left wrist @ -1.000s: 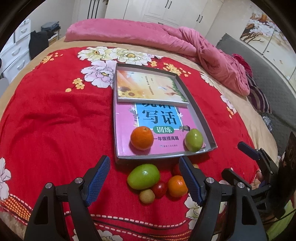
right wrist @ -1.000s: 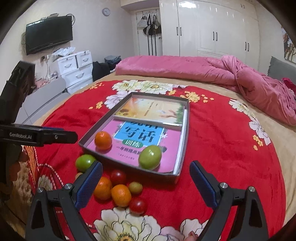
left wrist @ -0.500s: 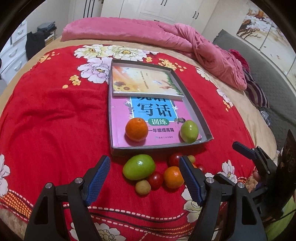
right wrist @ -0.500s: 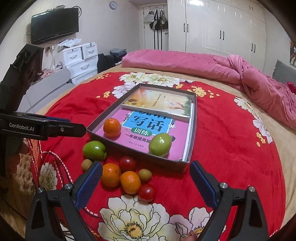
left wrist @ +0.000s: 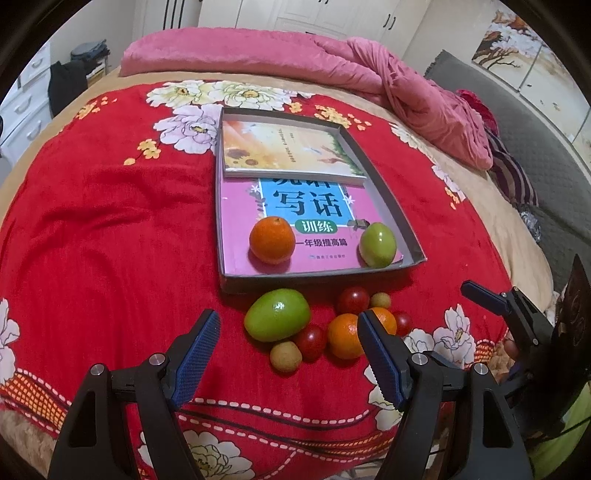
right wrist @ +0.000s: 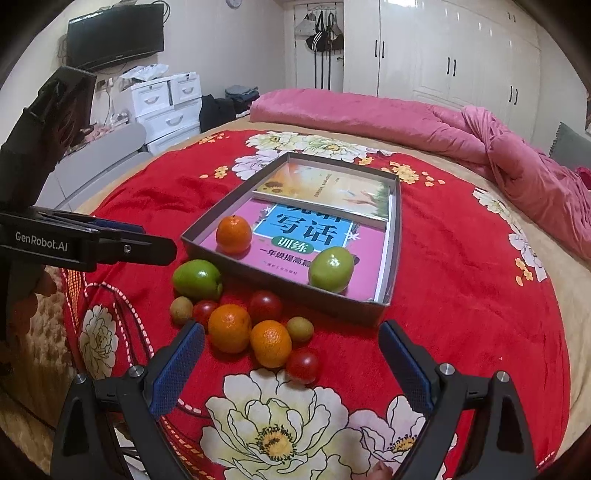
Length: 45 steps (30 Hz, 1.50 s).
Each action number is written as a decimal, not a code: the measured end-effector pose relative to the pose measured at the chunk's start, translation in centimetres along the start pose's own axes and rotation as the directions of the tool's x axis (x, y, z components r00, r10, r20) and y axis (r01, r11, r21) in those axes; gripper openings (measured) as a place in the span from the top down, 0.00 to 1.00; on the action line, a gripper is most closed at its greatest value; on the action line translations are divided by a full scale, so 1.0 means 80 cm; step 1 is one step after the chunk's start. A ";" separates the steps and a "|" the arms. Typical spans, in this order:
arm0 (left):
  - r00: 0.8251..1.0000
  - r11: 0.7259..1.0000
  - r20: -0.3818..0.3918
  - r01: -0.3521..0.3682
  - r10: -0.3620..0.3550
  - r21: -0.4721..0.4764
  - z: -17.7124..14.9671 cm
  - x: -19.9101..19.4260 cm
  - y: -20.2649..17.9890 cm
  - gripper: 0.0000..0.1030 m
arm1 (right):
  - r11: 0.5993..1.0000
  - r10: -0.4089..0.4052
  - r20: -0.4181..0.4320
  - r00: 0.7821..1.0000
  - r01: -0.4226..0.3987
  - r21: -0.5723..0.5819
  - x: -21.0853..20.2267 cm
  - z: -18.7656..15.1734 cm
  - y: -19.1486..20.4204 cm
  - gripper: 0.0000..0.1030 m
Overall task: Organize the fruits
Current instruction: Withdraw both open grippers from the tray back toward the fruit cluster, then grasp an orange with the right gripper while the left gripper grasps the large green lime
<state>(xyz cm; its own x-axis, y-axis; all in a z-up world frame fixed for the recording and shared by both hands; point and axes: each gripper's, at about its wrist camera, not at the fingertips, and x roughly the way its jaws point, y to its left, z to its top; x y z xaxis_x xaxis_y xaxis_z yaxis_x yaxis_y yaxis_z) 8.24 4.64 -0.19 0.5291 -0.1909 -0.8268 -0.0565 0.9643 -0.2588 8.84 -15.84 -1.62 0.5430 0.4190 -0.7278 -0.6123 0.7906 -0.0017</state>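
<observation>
A shallow grey box lies on the red floral blanket with two books inside. An orange and a green fruit rest on the pink book. In front of the box lies a cluster: a large green fruit, two oranges, red tomatoes and small tan fruits. My left gripper hangs open just above the cluster. My right gripper is open over its near side. Neither holds anything.
A rumpled pink duvet lies across the far end of the bed. A grey couch stands to the right, white drawers and a wall television to the left. White wardrobes line the back wall.
Both views have shifted slightly, so the fruit cluster sits higher and more fully in front of each gripper. Both grippers stay open and no fruit has moved.
</observation>
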 end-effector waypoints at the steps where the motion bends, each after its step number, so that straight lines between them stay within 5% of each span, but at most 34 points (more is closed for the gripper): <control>1: 1.000 1.000 -0.003 -0.002 0.002 -0.001 -0.001 0.000 0.001 0.24 | 1.000 0.001 -0.004 1.000 -0.001 -0.002 0.000 -0.001 0.001 0.08; 30: 0.995 1.000 -0.096 -0.013 0.012 -0.009 -0.014 0.028 0.007 0.24 | 0.995 -0.002 -0.087 0.996 -0.007 -0.095 0.019 -0.015 0.021 0.08; 45: 0.993 1.000 -0.115 0.008 -0.011 -0.030 -0.013 0.051 0.015 0.24 | 0.985 -0.032 -0.123 0.992 0.011 -0.174 0.056 -0.018 0.026 0.40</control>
<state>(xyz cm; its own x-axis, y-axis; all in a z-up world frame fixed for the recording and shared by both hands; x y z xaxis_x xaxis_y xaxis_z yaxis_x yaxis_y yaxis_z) 9.47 4.84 -4.38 0.4292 -0.2216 -0.8756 -0.0773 0.9569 -0.2801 9.19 -12.97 -5.83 0.4875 0.3349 -0.8063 -0.6970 0.7055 -0.1283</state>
